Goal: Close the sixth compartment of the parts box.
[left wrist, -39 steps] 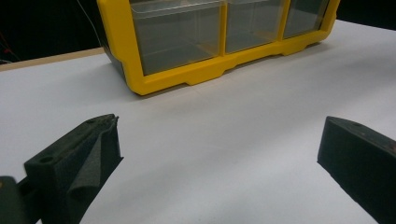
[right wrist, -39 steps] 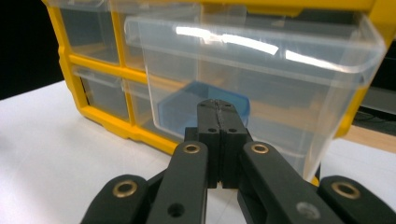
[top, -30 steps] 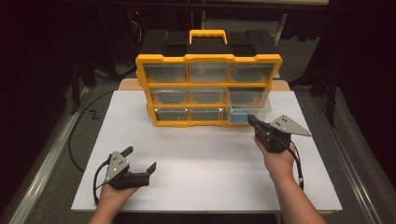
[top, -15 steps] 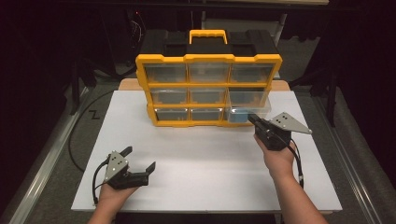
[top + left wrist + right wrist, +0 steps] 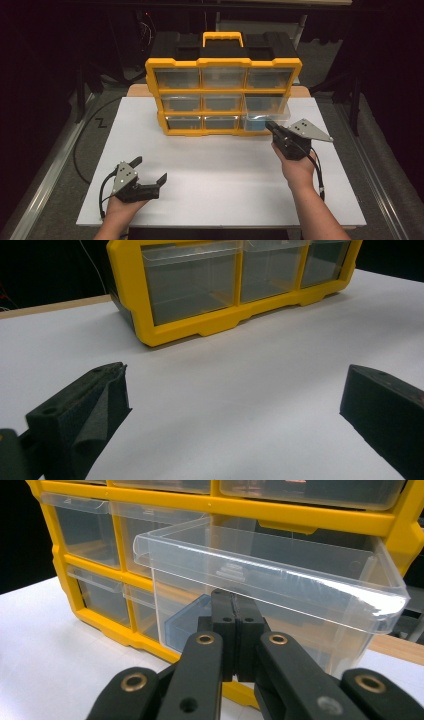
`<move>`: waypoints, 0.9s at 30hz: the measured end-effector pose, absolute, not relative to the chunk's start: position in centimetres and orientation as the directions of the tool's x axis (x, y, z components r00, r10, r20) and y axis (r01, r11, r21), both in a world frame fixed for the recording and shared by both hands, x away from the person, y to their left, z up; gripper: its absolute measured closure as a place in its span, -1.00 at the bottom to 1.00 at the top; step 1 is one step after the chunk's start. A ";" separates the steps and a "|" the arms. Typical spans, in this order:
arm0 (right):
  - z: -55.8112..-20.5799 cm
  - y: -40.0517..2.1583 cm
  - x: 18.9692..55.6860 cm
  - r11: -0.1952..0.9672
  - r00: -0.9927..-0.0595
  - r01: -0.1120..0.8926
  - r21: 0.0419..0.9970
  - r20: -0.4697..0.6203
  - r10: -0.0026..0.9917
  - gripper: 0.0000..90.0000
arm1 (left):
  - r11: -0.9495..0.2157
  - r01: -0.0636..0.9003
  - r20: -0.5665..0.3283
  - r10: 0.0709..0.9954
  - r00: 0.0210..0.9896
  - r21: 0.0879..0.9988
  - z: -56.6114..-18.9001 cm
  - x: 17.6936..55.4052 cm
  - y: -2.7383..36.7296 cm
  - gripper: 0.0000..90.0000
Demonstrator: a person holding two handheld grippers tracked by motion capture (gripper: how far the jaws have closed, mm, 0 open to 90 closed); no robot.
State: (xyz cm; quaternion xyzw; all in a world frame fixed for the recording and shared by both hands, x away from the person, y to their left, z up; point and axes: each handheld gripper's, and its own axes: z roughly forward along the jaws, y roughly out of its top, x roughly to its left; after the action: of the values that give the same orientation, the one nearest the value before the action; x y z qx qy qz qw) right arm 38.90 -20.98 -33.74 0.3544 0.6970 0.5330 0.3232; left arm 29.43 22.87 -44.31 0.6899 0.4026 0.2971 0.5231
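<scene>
Barely any change since the earlier frame: both hands sit where they were. Right gripper [image 5: 272, 127] is clenched with its jaws pressed together, tip at the front of the pulled-out clear drawer [image 5: 270, 580] in the organizer [image 5: 222, 75], middle row, right end, probably to draw it out further. Something blue [image 5: 182, 625] shows behind it. Left gripper [image 5: 150, 172] rests released, well in front of the organizer, out of the way.

Yellow drawer cabinet [image 5: 223, 95] stands across the upper centre of the white table [image 5: 225, 170], blocking passage there. One clear drawer [image 5: 270, 587] juts out at its lower right. Bare table lies open across the centre and bottom of the frame, and along both sides of the cabinet.
</scene>
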 end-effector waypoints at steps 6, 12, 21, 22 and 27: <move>-33.7 -20.8 39.1 0.181 -0.535 0.150 0.972 -0.074 0.842 1.00 | -0.128 0.242 -0.012 0.864 0.503 0.962 -44.3 29.4 22.9 -0.99; -33.7 -20.5 39.5 0.186 -0.531 0.148 0.971 -0.080 0.844 1.00 | -0.129 0.234 -0.009 0.860 0.510 0.964 -44.2 29.4 22.8 -0.99; -33.6 -19.9 40.3 0.197 -0.523 0.149 0.969 -0.092 0.847 1.00 | -0.127 0.233 -0.011 0.858 0.514 0.964 -44.2 29.5 22.9 -0.99; -33.6 -19.9 40.4 0.197 -0.522 0.149 0.969 -0.092 0.848 1.00 | -0.130 0.232 -0.009 0.857 0.515 0.964 -44.2 29.5 22.9 -0.99; -33.6 -19.7 41.0 0.199 -0.514 0.151 0.968 -0.095 0.852 1.00 | -0.128 0.231 -0.010 0.858 0.514 0.965 -44.1 29.4 22.9 -0.99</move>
State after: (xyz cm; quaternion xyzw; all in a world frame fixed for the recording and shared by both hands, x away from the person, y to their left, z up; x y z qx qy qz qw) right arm 41.04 -19.72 -33.58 0.3597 0.6971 0.5207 0.3369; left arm 29.42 22.95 -44.13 0.6903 0.3943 0.2957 0.5298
